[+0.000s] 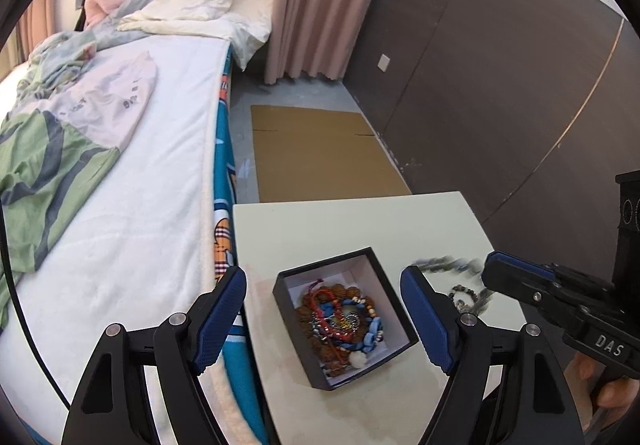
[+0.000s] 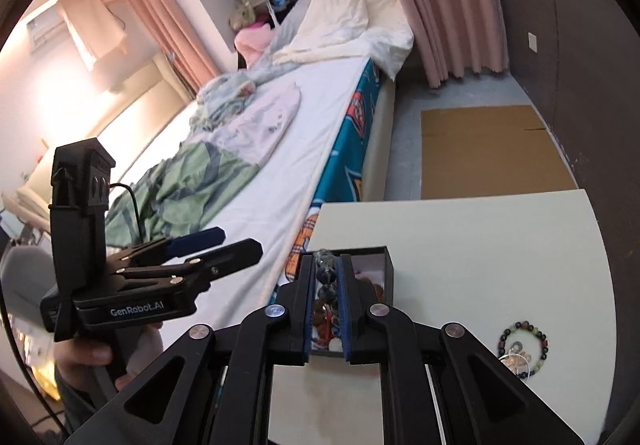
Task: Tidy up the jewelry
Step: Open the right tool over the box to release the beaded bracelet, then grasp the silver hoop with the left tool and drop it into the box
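A black square box (image 1: 344, 319) with a white lining sits on the pale table (image 1: 352, 221) and holds several tangled bracelets and beads. My left gripper (image 1: 326, 321) is open, its fingers on either side of the box, a little above it. My right gripper (image 2: 326, 273) is shut on a dark beaded bracelet (image 2: 325, 277) and holds it over the box (image 2: 380, 269). In the left wrist view the bracelet (image 1: 444, 264) dangles blurred from the right gripper (image 1: 490, 271). A second beaded bracelet (image 2: 524, 349) with a silver piece lies on the table to the right; it shows in the left wrist view (image 1: 466, 295) too.
A bed (image 1: 132, 181) with white sheets and rumpled clothes runs along the table's left edge. A flat cardboard sheet (image 1: 324, 149) lies on the floor beyond the table. A dark wall (image 1: 500, 85) stands to the right, and a pink curtain (image 1: 312, 1) hangs at the back.
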Available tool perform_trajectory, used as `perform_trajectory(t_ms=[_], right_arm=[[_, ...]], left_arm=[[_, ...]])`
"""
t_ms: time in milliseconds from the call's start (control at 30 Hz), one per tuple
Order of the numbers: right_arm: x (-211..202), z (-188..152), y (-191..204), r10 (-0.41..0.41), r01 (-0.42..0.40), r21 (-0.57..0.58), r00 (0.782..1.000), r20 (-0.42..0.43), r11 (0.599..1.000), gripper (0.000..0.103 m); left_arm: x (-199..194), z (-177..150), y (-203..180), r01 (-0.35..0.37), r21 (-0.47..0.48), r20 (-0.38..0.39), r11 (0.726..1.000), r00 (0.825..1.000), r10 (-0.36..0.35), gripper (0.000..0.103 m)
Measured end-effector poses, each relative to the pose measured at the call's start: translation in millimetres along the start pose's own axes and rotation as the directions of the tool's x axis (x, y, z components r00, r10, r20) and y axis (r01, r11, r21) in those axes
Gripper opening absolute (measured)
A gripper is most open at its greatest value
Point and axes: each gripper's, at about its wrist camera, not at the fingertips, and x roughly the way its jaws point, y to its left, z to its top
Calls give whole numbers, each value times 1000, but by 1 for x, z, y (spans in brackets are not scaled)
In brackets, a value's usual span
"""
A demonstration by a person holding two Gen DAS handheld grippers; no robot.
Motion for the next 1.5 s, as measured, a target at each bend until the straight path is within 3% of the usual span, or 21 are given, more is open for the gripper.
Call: perform_trajectory(t_ms=[67,133,467,800,933,1067,1500], right_arm=[[-4,-1,-5,-15,15,2,1000,-5,1000,51],[-19,-3,-18,-36,35,24,999,17,999,55],[-71,-18,-79,-114,115,112,993,-12,987,57],[-89,-33,-132,-166,170,209,985,-38,963,57],[-95,-38,-137,-178,185,184,983,-53,965,58],[-103,-45,-148,-188,195,183,980,-59,964,67],[-120,-68,-207,-212,228,307,974,-86,924,67]], left_arm=[[0,0,-1,0,3,-3,1000,1000,0,80],[0,0,-6,6,16,-2,1000,1000,-6,80],[12,-3,-56,41,127,-27,991,999,-38,80],[39,-20,-118,64,259,-90,964,995,-42,80],[53,-28,-141,79,305,-126,949,991,-42,80],[67,-34,-161,94,330,-160,939,986,-43,80],[121,-67,-218,120,423,-273,898,962,0,80]])
